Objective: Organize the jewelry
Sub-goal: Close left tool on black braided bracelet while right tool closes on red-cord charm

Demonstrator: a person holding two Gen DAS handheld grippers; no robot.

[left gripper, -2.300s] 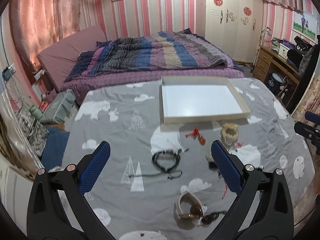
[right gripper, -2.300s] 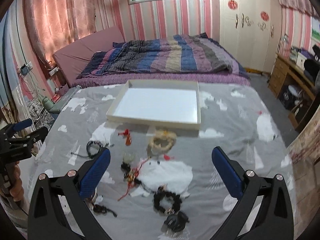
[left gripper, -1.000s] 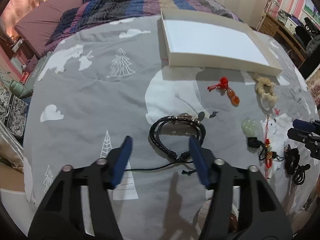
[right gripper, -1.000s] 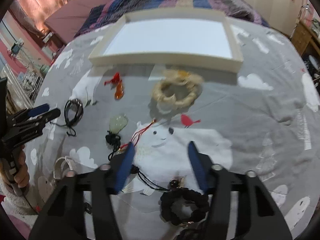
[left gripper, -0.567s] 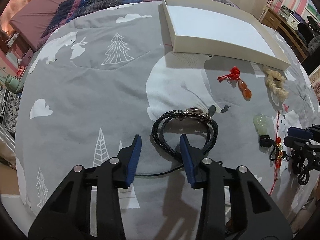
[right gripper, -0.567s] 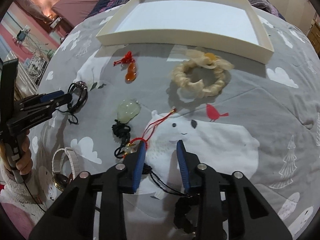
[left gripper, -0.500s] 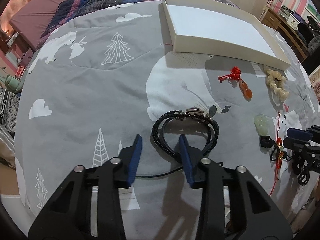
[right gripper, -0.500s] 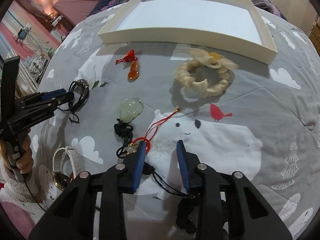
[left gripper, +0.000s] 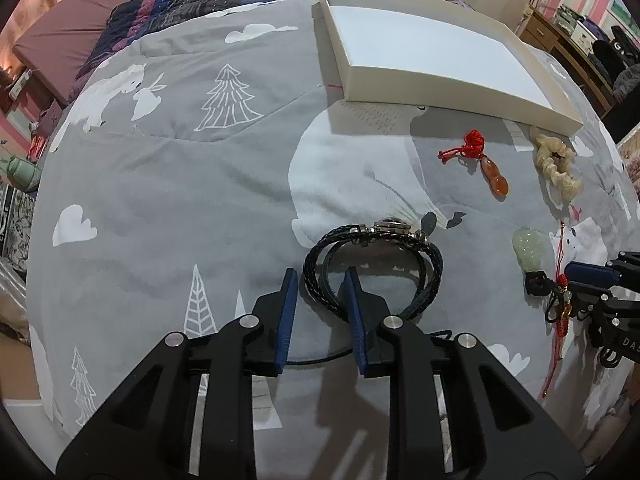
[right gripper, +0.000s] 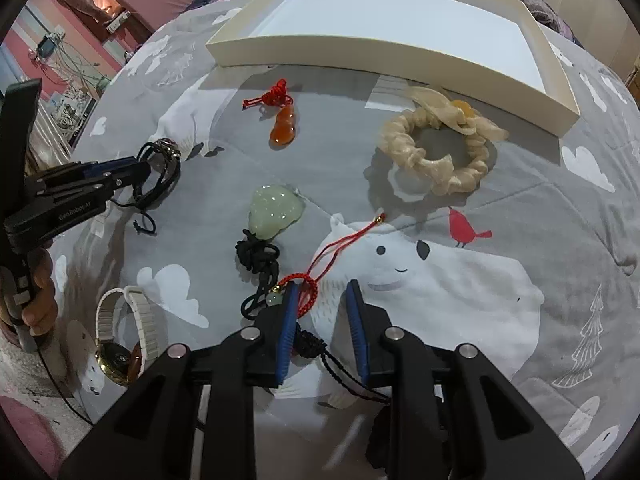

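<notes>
The shallow cream box [left gripper: 460, 92], cardboard-looking with low walls and a smooth white floor, lies on the bedspread [left gripper: 180, 168] ahead of me with nothing inside it. All the jewelry is outside it, spread over the soft grey cover printed with white bears, clouds and trees.

My left claw [left gripper: 320, 280] points steeply down at the black bracelet [left gripper: 376, 268], a double loop of braided cord joined by a small metal clasp. Its blue ribbed fingers [left gripper: 289, 304] straddle the near left arc of the braid and the jaws are closing, with a gap still showing on either side of the cord, so I have not gripped it.

My right claw [right gripper: 322, 292] is closing too, around the small red cord loop [right gripper: 304, 292] with its gold and pale green beads; the loop sits against the left pad, the right pad not yet touching.

Just beyond lies a pale green carved pendant [right gripper: 274, 208] on knotted black cord. Farther off are a glossy orange gourd charm [right gripper: 284, 128] with a red knot, and a cream twisted fabric ring [right gripper: 436, 152] close to the box wall. At my left sits a watch [right gripper: 122, 340] with a white link band and gold case.
</notes>
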